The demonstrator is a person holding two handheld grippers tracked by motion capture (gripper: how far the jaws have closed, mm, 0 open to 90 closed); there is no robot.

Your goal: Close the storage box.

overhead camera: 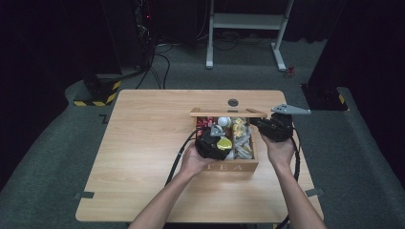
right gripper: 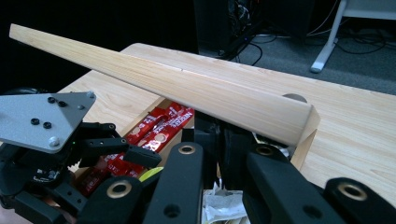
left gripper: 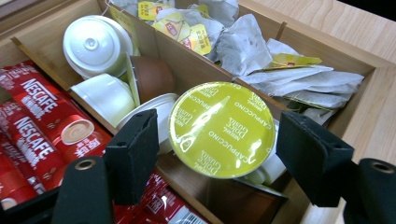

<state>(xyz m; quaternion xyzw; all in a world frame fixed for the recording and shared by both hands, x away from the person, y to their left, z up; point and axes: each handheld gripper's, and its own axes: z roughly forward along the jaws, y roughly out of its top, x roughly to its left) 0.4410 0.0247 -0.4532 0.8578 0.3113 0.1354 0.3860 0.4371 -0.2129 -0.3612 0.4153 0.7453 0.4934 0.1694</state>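
left jaws: spread on either side of one yellow-lidded capsule (left gripper: 222,129), not pinching it; left gripper (overhead camera: 213,141) sits over the tea box (overhead camera: 232,167)
right jaws: pressed together on the open lid (right gripper: 187,91); right gripper (overhead camera: 276,126)
capsules: yellow one in the middle compartment, at least four more behind it
neighbours: red Nescafe sticks (left gripper: 35,123) one side, tea bags (left gripper: 280,70) the other
desk (overhead camera: 138,143): box sits right of centre

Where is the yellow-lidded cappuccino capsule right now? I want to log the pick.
In the left gripper view, the cappuccino capsule sits between the left gripper pads, above the tea box middle compartment, beside white capsules.
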